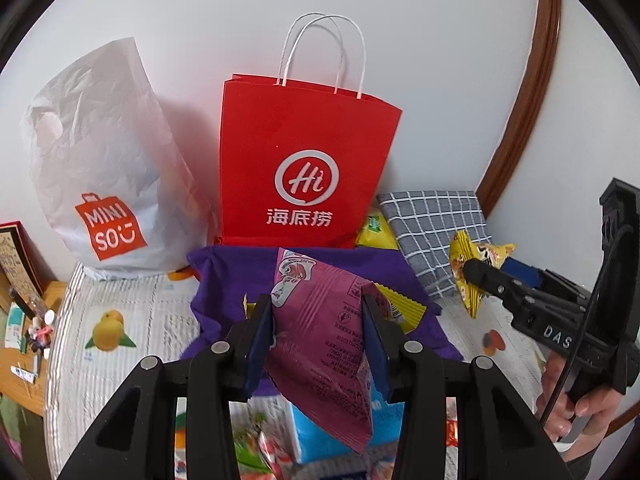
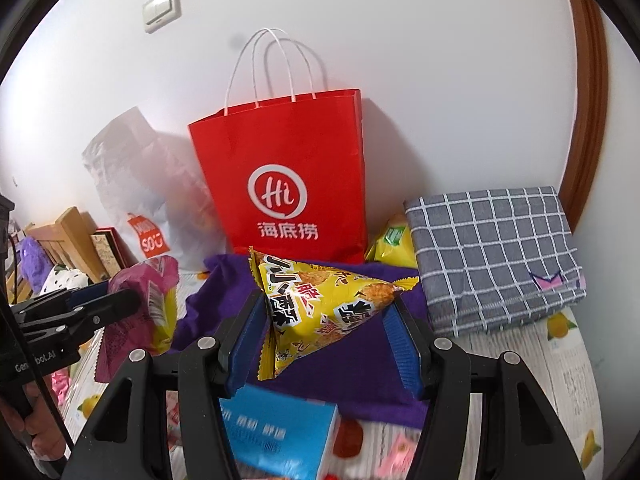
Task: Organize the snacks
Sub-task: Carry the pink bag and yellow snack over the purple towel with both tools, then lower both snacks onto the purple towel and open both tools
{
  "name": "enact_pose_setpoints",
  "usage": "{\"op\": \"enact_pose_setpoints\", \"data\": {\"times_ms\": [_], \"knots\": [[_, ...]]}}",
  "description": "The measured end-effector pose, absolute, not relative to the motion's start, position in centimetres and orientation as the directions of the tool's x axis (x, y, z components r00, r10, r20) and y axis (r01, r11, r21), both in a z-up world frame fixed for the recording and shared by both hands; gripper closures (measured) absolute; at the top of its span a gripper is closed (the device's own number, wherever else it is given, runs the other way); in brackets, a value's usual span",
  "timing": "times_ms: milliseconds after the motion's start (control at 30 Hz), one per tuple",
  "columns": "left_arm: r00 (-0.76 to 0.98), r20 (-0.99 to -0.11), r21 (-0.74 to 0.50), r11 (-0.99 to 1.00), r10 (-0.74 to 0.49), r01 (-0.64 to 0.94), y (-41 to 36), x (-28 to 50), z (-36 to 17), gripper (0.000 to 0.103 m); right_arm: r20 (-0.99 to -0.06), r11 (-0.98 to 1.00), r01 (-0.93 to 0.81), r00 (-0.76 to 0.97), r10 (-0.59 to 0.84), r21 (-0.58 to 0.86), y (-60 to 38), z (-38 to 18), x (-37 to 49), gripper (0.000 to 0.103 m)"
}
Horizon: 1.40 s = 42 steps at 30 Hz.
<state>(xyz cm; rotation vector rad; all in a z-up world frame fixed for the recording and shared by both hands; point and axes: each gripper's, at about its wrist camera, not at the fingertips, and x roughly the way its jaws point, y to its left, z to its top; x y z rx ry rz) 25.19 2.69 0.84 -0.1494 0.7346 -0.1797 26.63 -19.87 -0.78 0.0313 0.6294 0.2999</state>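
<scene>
My left gripper [image 1: 317, 320] is shut on a magenta snack packet [image 1: 320, 336] and holds it above a purple cloth [image 1: 228, 276]; it also shows in the right wrist view [image 2: 132, 300]. My right gripper [image 2: 326, 320] is shut on a yellow triangular snack packet [image 2: 316, 308], held above the same cloth [image 2: 360, 360]; the packet also shows in the left wrist view [image 1: 476, 268]. A red paper bag [image 1: 304, 160] with white handles stands upright against the wall behind the cloth, also in the right wrist view [image 2: 288, 168].
A white Miniso plastic bag [image 1: 104, 168] stands left of the red bag. A folded grey checked cloth [image 2: 492, 264] lies to the right, with a yellow-green packet [image 2: 394, 240] beside it. A blue box [image 2: 280, 436] and several small snacks lie in front on the quilted bedspread.
</scene>
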Motion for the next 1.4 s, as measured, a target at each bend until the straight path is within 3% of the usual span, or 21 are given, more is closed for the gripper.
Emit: {"op": "enact_pose_setpoints", "data": {"times_ms": [367, 667, 933, 1400], "knots": [[0.71, -0.679, -0.195, 0.978, -0.185, 0.067, 4.6, 29.7, -1.3, 0.062, -0.582, 0.958, -0.275, 0.767, 0.269, 0.08, -20.6, -1.3, 32.5, 0.044], [0.649, -0.736, -0.229, 0.973, -0.193, 0.031, 5.9, 34.4, -5.9, 0.062, -0.677, 0.945, -0.297, 0.669, 0.308, 0.137, -21.4, -6.2, 37.2, 0.044], [0.605, -0.775, -0.229, 0.973, -0.184, 0.003, 6.3, 38.0, -9.0, 0.062, -0.762, 0.95, -0.298, 0.592, 0.261, 0.094, -20.5, -10.4, 39.9, 0.044], [0.538, -0.825, -0.222, 0.975, -0.17, -0.032, 6.5, 40.1, -12.0, 0.062, -0.813, 0.962, -0.265, 0.546, 0.203, 0.062, -20.2, -13.5, 41.4, 0.044]]}}
